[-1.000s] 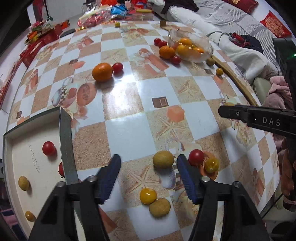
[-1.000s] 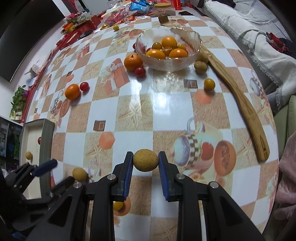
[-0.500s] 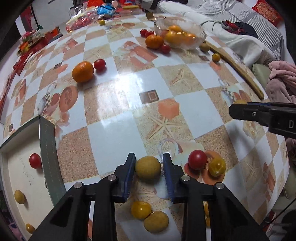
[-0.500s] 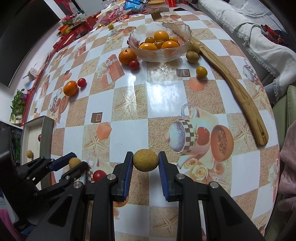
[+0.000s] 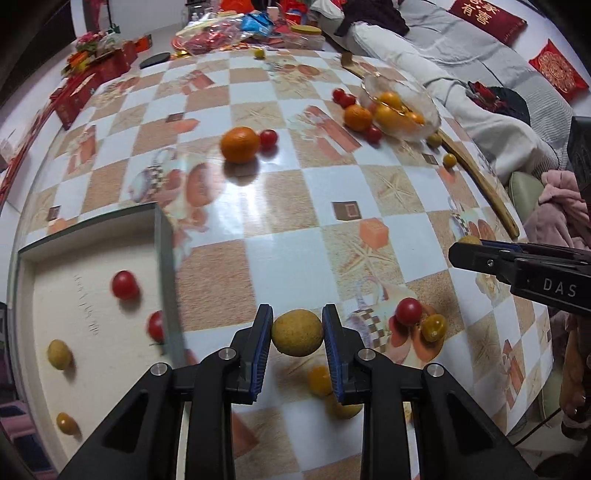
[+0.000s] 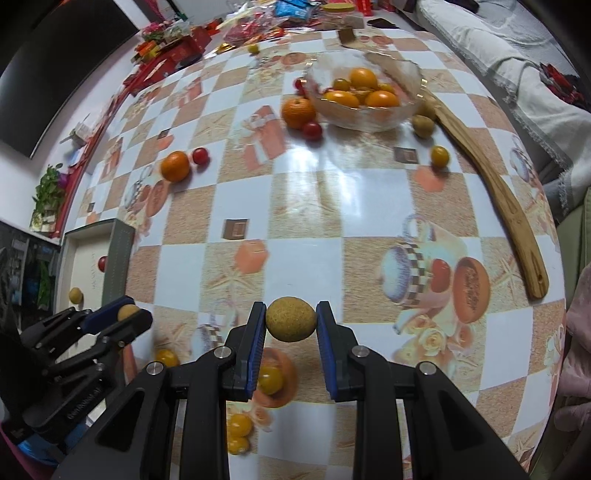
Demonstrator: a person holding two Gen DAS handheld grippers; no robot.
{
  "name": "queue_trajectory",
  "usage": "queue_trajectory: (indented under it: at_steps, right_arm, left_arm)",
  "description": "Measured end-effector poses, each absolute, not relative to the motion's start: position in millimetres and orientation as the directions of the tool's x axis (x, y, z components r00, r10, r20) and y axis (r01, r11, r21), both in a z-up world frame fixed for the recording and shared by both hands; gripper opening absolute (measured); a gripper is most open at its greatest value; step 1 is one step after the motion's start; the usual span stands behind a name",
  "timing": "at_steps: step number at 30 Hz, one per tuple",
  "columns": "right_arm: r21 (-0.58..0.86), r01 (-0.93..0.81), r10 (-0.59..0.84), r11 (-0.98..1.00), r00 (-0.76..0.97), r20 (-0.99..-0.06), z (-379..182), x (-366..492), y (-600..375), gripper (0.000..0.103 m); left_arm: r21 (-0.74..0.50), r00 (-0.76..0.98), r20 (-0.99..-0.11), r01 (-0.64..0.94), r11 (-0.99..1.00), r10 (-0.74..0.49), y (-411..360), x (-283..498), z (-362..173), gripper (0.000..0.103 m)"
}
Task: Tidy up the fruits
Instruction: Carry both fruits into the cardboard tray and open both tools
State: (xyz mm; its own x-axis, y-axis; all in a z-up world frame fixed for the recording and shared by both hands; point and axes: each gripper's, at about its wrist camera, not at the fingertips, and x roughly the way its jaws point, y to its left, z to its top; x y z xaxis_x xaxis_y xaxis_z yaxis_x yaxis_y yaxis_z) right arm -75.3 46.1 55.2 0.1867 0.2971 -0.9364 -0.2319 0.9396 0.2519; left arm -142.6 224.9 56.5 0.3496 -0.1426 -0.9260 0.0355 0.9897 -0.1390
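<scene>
My left gripper point(image 5: 297, 334) is shut on a tan round fruit point(image 5: 297, 333) and holds it above the table, just right of the shallow box point(image 5: 162, 236). The box holds red cherry tomatoes point(image 5: 125, 284) and small yellow fruits point(image 5: 59, 354). My right gripper point(image 6: 291, 320) is shut on another tan round fruit point(image 6: 291, 319) above the table's near part. In the right wrist view the left gripper point(image 6: 122, 317) shows at the lower left with its fruit. A glass bowl point(image 6: 402, 110) of oranges stands at the far side.
Loose on the table: an orange point(image 5: 240, 144) with a red tomato point(image 5: 268, 137), a red tomato point(image 5: 408, 311) and yellow tomato point(image 5: 434, 326) near my left gripper, more yellow ones point(image 6: 271, 380). A long wooden spatula point(image 6: 495, 192) lies at the right. Snack packets point(image 5: 221, 33) crowd the far edge.
My left gripper closed on the tan fruit and lifted it off the table, moving left toward the box. My right gripper kept its fruit and moved forward a little.
</scene>
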Motion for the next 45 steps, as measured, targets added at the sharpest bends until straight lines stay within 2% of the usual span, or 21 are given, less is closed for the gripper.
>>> queue_trajectory:
  at_steps: [9,24,33,40,42,43,44,45]
  right_arm:
    - [0.268,-0.345,0.335,0.899,0.15,-0.93,65.6,-80.3,104.7,0.03]
    - [0.318,-0.588,0.399,0.744,0.008,-0.917,62.3,-109.5,258.6,0.03]
    - [0.273,-0.677,0.343,0.684,-0.032,-0.939,37.9,-122.9,314.7,0.03]
    - [0.214,-0.715,0.285,0.666,-0.022,-0.958,23.6,-129.1,333.7,0.03]
    - [0.199,-0.726,0.281,0.659,-0.009,-0.96,24.1,-131.3,337.0,0.033]
    - [0.194,-0.733,0.276,0.652,-0.008,-0.961,23.7,-132.7,339.1,0.036]
    - [0.195,-0.739,0.278,0.645,-0.011,-0.961,24.1,-134.2,340.8,0.044]
    - [0.194,-0.745,0.277,0.639,-0.013,-0.961,24.3,-135.0,343.0,0.059]
  left_arm:
    - [-0.107,0.363,-0.93,-0.104,0.989,-0.063,288.8,-180.4,68.5,0.029]
    - [-0.021,0.281,-0.955,-0.378,0.926,0.093,393.0,-260.4,44.0,0.029]
    - [0.001,0.245,-0.962,-0.44,0.898,0.122,412.1,-281.8,27.5,0.029]
    - [0.017,0.24,-0.962,-0.425,0.905,0.13,410.4,-283.1,22.7,0.03]
    - [0.023,0.238,-0.962,-0.423,0.906,0.136,411.1,-284.0,22.6,0.034]
    - [0.032,0.233,-0.962,-0.425,0.905,0.143,411.3,-283.7,22.5,0.059]
    - [0.034,0.232,-0.962,-0.428,0.903,0.146,412.6,-284.1,22.1,0.077]
    - [0.02,0.255,-0.957,-0.428,0.904,0.141,412.4,-285.6,24.1,0.077]
